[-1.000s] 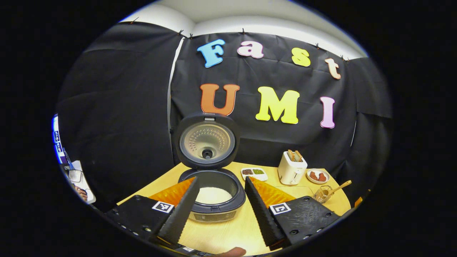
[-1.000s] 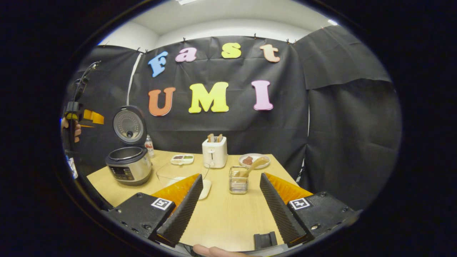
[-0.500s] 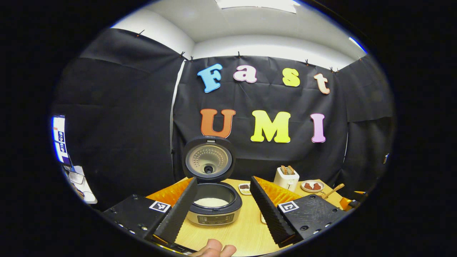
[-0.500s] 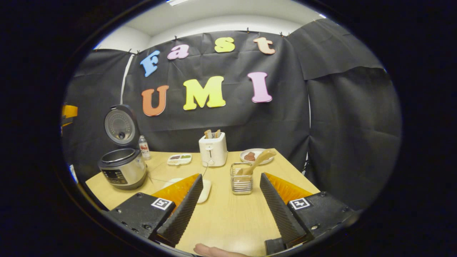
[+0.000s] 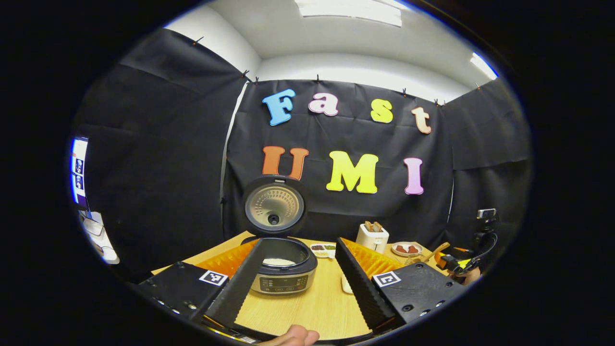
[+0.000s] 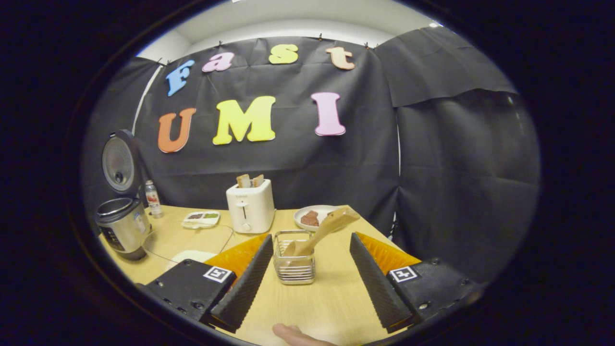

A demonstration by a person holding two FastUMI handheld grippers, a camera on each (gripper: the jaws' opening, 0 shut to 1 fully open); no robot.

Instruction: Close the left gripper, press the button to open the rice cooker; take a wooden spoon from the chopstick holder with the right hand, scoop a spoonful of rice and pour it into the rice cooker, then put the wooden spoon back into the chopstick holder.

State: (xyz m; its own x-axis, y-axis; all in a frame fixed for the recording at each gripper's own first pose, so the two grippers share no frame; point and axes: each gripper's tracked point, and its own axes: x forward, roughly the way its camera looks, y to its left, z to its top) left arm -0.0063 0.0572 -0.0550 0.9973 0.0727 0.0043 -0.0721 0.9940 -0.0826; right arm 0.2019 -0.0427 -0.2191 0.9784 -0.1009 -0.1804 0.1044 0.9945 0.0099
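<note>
A right gripper (image 6: 307, 281) is lining up on a wire holder (image 6: 294, 258) on the bench (image 6: 331, 302), its fingers (image 6: 247, 281) spread wide and empty, 1 on each side of the holder but clear of it. That framing suits the step judged to be in hand: fetching the spoon (image 6: 319, 231), which is leaning out of the holder with its handle tilting up to the right, free above the rim and open to a pinch.

The cooker (image 5: 283, 271) is standing with its lid (image 5: 274, 205) upright, so the button press looks done. Rice (image 5: 277, 262) is showing pale inside the pot. In the left gripper view, the left gripper (image 5: 298, 283) is hanging back from the cooker, fingers wide apart and holding nothing, leaving the open pot free for the pour. The same view is catching the right gripper far off at the bench's right end.

The count in the right gripper view: 1 cooker at the far left, 1 small bottle (image 6: 153, 199) beside it, 1 divided dish (image 6: 201, 218), 1 toaster (image 6: 250, 208) carrying 2 slices, 1 plate (image 6: 314, 215) of food behind the holder, 1 holder and 1 spoon. A white item (image 6: 192, 255) is lying partly hidden behind the left-hand finger; it cannot be identified. A fingertip (image 6: 293, 335) of the person is peeking in at the bottom edge.
</note>
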